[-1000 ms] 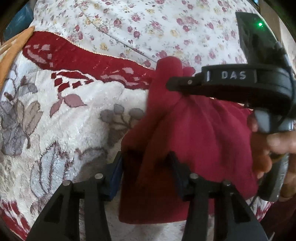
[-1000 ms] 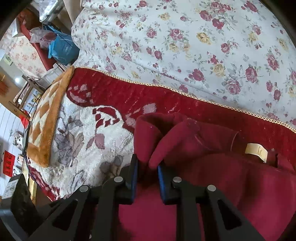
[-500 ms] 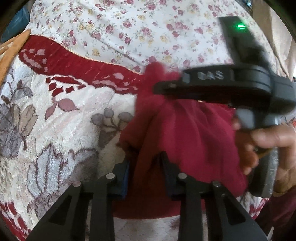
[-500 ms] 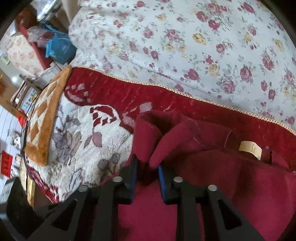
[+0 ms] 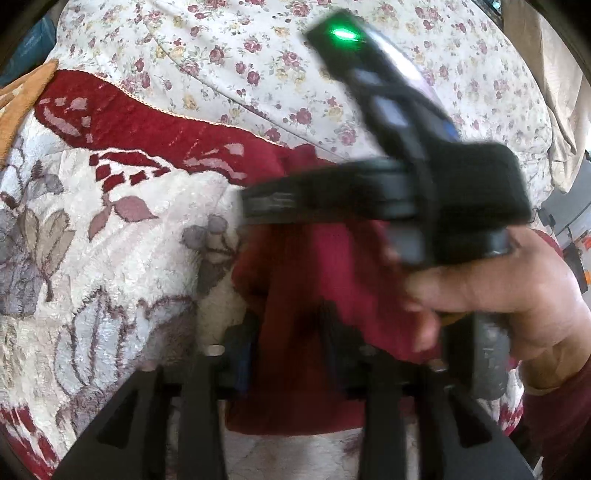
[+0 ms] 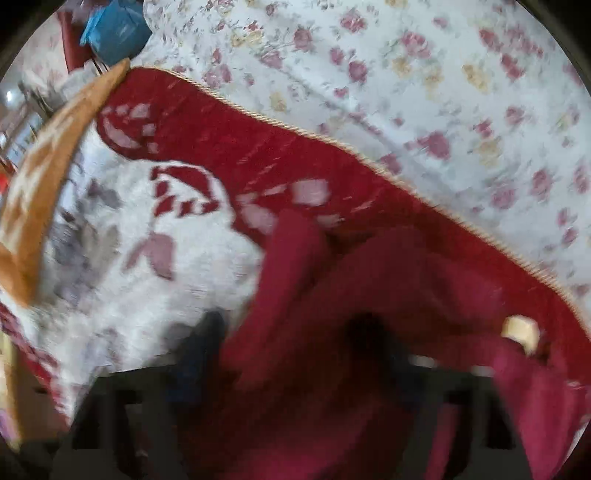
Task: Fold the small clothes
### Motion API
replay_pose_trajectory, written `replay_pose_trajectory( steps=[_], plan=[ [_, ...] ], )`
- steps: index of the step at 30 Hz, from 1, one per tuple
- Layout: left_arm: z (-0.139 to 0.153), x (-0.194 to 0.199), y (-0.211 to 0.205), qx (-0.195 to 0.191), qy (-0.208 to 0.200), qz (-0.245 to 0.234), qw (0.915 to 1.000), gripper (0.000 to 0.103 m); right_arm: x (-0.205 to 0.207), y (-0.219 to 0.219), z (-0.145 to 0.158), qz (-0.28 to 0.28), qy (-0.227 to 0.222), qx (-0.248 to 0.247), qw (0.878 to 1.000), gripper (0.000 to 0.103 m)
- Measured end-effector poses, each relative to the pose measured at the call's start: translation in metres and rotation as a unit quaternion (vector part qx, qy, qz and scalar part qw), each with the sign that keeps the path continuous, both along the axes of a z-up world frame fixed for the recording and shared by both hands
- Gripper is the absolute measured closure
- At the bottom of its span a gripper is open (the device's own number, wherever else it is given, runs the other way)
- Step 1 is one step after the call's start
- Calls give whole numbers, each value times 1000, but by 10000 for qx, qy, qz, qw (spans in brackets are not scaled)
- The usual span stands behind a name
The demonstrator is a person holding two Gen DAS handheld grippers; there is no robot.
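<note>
A small dark red garment (image 5: 325, 280) lies bunched on a red and cream floral blanket (image 5: 122, 236). My left gripper (image 5: 291, 332) is near the garment's lower edge, and cloth fills the gap between its fingers. My right gripper (image 6: 291, 350) is blurred by motion; its fingers stand wide apart with the red garment (image 6: 369, 295) draped between and over them. A cream label (image 6: 521, 330) shows on the garment at right. In the left wrist view the right gripper's black body (image 5: 388, 195) crosses above the garment, held by a hand (image 5: 498, 280).
A white bedspread with small roses (image 5: 295, 66) lies behind the blanket. An orange patterned cushion edge (image 6: 48, 177) sits at the left, and a blue bag (image 6: 110, 29) is at the far upper left.
My right gripper has spread its fingers from pinching the cloth fold and swung quickly, blurring both views. In the left wrist view it has moved left over the garment. The left gripper stays on the cloth.
</note>
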State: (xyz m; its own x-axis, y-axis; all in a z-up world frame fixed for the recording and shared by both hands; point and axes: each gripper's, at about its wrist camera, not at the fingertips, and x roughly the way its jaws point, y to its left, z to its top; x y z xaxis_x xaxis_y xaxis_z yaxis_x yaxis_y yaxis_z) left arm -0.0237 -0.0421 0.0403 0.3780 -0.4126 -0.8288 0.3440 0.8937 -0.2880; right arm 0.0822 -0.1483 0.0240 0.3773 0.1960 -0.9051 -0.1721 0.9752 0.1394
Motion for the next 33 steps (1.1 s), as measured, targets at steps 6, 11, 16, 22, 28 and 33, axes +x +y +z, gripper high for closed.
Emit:
replay_pose_trajectory(
  steps=[6,11,16,22,28,33],
  plan=[
    [6,0,4,35,-219,233,9995,22,-20,-51,24,-277,-151,1169,9926,78],
    [-3,-4,-12,318,-170,140,9993,34,-33,-69,30,-394,-226,1497,9877,80],
    [12,-25,-30,-56,-191,-216,9996,87,-51,-87,43,-463,-323,1649,9847,83],
    [61,-64,-89,-230,-686,-693,9950,87,-92,-148,76,-608,-659,1633,9825,83],
    [66,-91,-178,-62,-657,-1377,9883,87,-136,-228,81,-1048,-665,1249,9844,83],
    [44,-108,-238,191,-519,-1747,9831,87,-157,-277,55,-1461,-503,1093,9819,83]
  ],
)
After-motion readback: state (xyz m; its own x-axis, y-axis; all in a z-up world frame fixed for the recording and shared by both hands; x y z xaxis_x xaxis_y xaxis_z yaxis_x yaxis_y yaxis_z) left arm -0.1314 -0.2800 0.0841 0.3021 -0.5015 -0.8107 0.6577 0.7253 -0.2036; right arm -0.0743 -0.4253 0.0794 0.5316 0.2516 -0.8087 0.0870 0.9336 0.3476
